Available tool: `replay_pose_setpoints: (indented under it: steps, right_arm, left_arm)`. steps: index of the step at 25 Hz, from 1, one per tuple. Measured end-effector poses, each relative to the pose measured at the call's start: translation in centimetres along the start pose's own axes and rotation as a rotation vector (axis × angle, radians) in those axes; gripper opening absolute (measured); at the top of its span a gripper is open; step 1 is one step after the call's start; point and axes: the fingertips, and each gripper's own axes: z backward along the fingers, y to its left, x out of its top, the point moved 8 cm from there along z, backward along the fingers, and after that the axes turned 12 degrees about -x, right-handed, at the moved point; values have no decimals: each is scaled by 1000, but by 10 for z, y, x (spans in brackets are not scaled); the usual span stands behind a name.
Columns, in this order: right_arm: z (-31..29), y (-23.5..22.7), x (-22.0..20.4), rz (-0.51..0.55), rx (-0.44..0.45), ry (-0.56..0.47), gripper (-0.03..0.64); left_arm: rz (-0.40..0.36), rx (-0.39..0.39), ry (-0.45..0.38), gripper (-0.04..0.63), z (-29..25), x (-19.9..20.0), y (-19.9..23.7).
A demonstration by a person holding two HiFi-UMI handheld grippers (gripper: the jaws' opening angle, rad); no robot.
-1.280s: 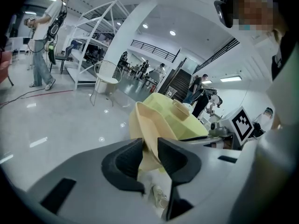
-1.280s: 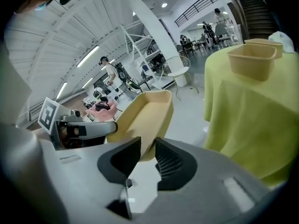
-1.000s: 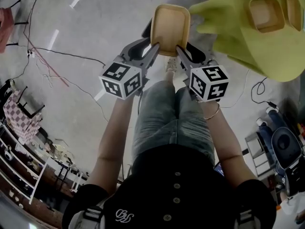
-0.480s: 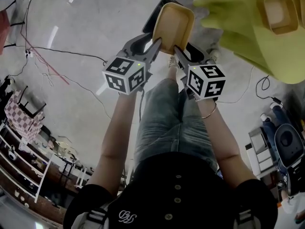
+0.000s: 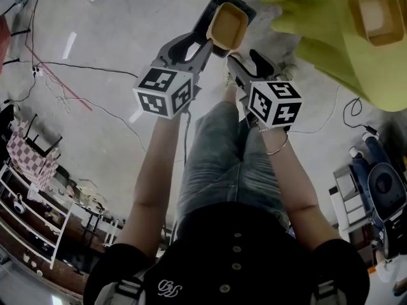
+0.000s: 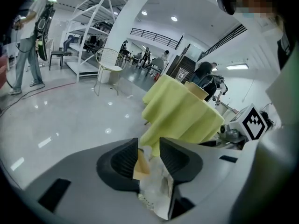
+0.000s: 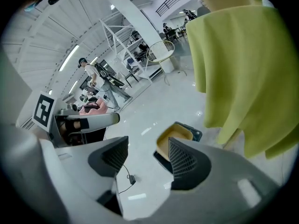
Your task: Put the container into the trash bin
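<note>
Container (image 5: 229, 25) lying in dark trash bin (image 7: 196, 133) on floor, left of yellow-draped worktop (image 5: 331, 37). Left gripper (image 5: 206, 43) jaws opening, container edge visible in gap. Right gripper (image 5: 245, 59) jaws opening wide, nothing between them.

The left gripper (image 5: 197, 43) and right gripper (image 5: 247, 61) are opening; the container (image 5: 229, 25) has dropped into the trash bin (image 7: 198, 133).

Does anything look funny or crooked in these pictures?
Yes. The tan container sits crooked in the dark trash bin on the floor. It leans to one side, and in the right gripper view its rim seems to poke up above the bin's edge instead of lying down inside.
</note>
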Motion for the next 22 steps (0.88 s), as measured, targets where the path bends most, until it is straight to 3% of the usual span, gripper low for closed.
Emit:
replay_pose_setpoints:
  steps: [11,22]
  right_arm:
    - [16,-9,14,-3,-5,-28,258]
    - [63,-12,34,25,-16,-116,258]
  left_arm:
    - [-14,-48,-4,132,0,13,-9]
    - [-70,-122,-55,132,-1,41,-49]
